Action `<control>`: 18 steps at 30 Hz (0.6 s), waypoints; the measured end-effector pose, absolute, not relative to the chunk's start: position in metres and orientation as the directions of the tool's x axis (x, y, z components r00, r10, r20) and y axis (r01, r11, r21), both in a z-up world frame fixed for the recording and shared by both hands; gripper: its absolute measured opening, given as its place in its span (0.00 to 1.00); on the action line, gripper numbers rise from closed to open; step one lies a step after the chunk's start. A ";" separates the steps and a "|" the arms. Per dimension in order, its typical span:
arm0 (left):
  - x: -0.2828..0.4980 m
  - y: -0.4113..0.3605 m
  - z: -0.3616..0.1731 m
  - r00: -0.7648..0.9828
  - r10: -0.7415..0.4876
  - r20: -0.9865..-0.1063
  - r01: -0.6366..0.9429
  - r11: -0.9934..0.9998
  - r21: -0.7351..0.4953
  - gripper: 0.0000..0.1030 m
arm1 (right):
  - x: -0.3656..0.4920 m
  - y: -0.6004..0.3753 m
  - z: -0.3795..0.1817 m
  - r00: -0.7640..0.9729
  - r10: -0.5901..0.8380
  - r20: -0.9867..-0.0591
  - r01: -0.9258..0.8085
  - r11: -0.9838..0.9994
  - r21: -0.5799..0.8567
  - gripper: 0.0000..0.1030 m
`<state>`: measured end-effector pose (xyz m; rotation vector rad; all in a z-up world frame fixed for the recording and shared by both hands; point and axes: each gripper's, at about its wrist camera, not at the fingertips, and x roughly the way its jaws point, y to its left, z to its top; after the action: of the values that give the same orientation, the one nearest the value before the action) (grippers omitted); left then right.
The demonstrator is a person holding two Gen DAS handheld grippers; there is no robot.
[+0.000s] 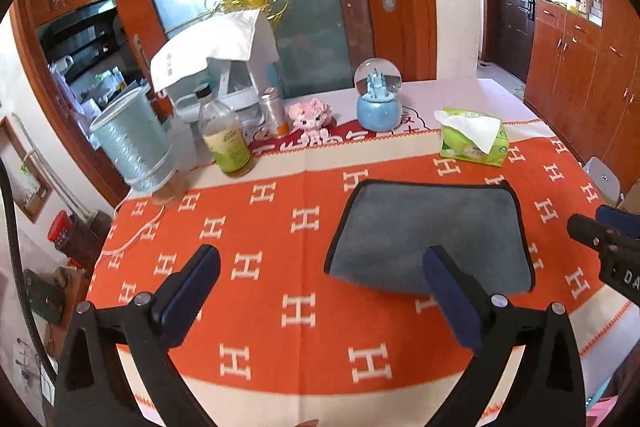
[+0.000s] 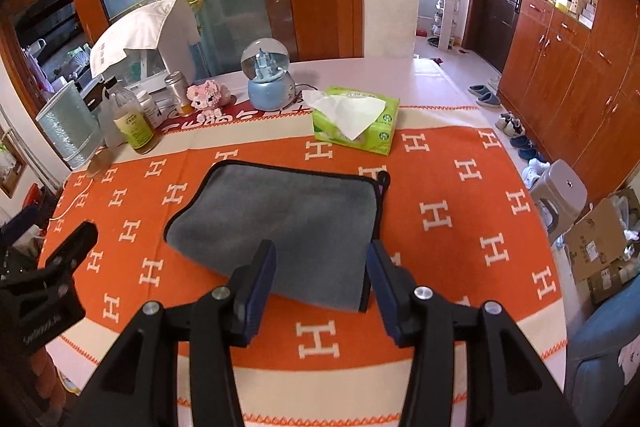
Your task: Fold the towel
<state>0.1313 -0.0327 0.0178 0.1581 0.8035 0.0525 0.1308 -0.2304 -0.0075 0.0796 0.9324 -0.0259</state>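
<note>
A grey towel [image 1: 430, 233] with black edging lies folded on the orange H-patterned tablecloth [image 1: 260, 227]; it also shows in the right wrist view [image 2: 288, 223]. My left gripper [image 1: 320, 259] is open and empty, held above the cloth to the towel's left, its right finger over the towel's near edge. My right gripper [image 2: 322, 251] is open and empty, held just above the towel's near right corner. The right gripper shows at the right edge of the left wrist view [image 1: 600, 227]; the left gripper shows at the left edge of the right wrist view [image 2: 60, 267].
Behind the towel stand a green tissue box [image 2: 356, 121], a blue snow globe [image 2: 268, 75], a pink toy [image 2: 206, 99], bottles [image 1: 226, 135] and a pale green cup [image 1: 132, 141]. A stool [image 2: 560, 195] and cardboard boxes [image 2: 600, 247] stand right of the table.
</note>
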 end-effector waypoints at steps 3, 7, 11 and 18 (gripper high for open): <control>0.116 -0.026 0.020 0.690 0.112 -0.716 -0.006 0.989 0.149 0.98 | 0.121 -0.230 -0.006 0.597 0.002 -0.802 0.062 0.997 0.049 0.46; 0.103 -0.018 0.020 0.679 0.089 -0.729 -0.006 0.993 0.116 0.98 | 0.109 -0.225 -0.007 0.592 0.035 -0.805 0.041 0.996 0.073 0.46; 0.091 -0.014 0.021 0.679 0.104 -0.727 -0.016 0.992 0.126 0.98 | 0.098 -0.219 -0.006 0.593 0.052 -0.804 0.026 0.996 0.083 0.46; 0.067 -0.012 0.030 0.692 0.064 -0.719 -0.006 0.997 0.082 0.98 | 0.074 -0.210 -0.004 0.597 0.090 -0.798 0.007 0.993 0.117 0.49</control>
<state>0.0666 -0.0122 0.0303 0.0753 0.8062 0.0391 0.0742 -0.2101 -0.0042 0.1119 0.9309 0.0482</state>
